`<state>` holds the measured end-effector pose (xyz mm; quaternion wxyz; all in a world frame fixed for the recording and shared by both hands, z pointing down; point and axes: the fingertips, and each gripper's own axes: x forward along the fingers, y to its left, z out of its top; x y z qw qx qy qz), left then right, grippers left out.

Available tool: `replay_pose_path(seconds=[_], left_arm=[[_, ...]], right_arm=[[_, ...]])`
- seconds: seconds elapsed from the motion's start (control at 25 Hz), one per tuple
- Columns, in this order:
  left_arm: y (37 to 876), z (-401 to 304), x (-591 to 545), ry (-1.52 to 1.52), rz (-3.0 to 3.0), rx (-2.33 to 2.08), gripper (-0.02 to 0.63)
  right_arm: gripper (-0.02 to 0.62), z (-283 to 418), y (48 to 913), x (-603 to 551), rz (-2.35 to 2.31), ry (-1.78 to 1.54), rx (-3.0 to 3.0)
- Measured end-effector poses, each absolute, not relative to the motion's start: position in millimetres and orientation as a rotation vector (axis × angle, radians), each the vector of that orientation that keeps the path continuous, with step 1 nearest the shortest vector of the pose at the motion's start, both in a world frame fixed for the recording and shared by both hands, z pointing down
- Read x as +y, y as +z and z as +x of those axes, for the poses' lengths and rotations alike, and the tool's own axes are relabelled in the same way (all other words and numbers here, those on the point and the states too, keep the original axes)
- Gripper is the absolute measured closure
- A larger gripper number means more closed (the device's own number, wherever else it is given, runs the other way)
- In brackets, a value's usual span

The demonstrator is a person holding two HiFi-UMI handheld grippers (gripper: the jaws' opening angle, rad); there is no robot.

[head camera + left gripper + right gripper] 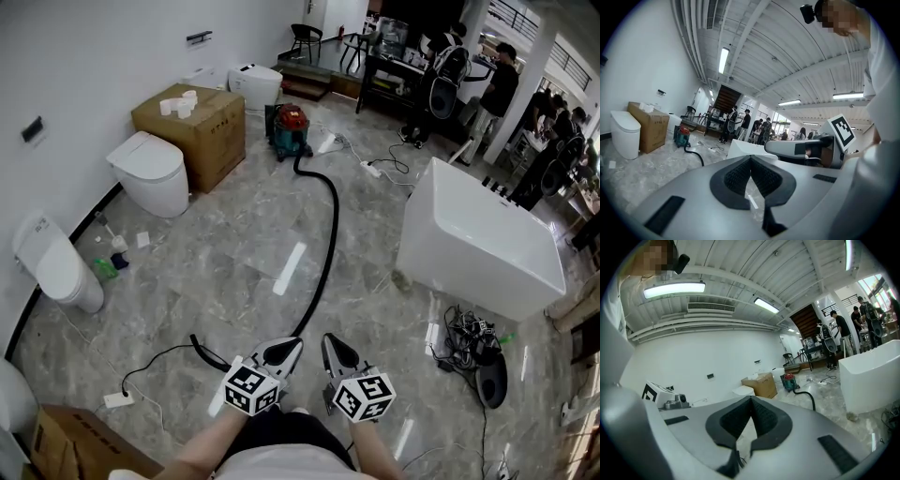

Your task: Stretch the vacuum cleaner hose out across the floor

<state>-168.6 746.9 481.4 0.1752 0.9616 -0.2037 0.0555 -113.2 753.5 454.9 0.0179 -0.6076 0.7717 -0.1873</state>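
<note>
A red-and-teal vacuum cleaner [289, 129] stands on the marble floor by the far wall. Its black hose [332, 220] runs from it in a long curve toward me and passes behind my left gripper [292, 345]. A short dark length lies on the floor just left of that gripper; I cannot tell whether it is the hose's end. My right gripper [330, 339] is beside the left, both near my body. Both are shut with nothing between the jaws. The left gripper view shows the vacuum cleaner [683, 136] and hose [696, 155] beyond the left gripper [750, 158]. The right gripper view shows the vacuum cleaner [789, 380] beyond the right gripper [751, 399].
A white bathtub [478, 239] stands to the right, with tangled cables [473, 347] at its near end. Toilets [150, 171] and a cardboard box [192, 127] line the left wall. A power strip [119, 399] and another box [80, 441] lie near left. People [497, 84] stand at the back.
</note>
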Motion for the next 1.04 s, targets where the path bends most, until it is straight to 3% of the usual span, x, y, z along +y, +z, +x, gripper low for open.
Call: replay_pose_path(seconds=[1.04], left_arm=[[486, -162, 758, 0.180, 2.721, -0.560, 0.598]], right_arm=[[0.580, -119, 454, 767, -1.883, -0.567, 2.391]])
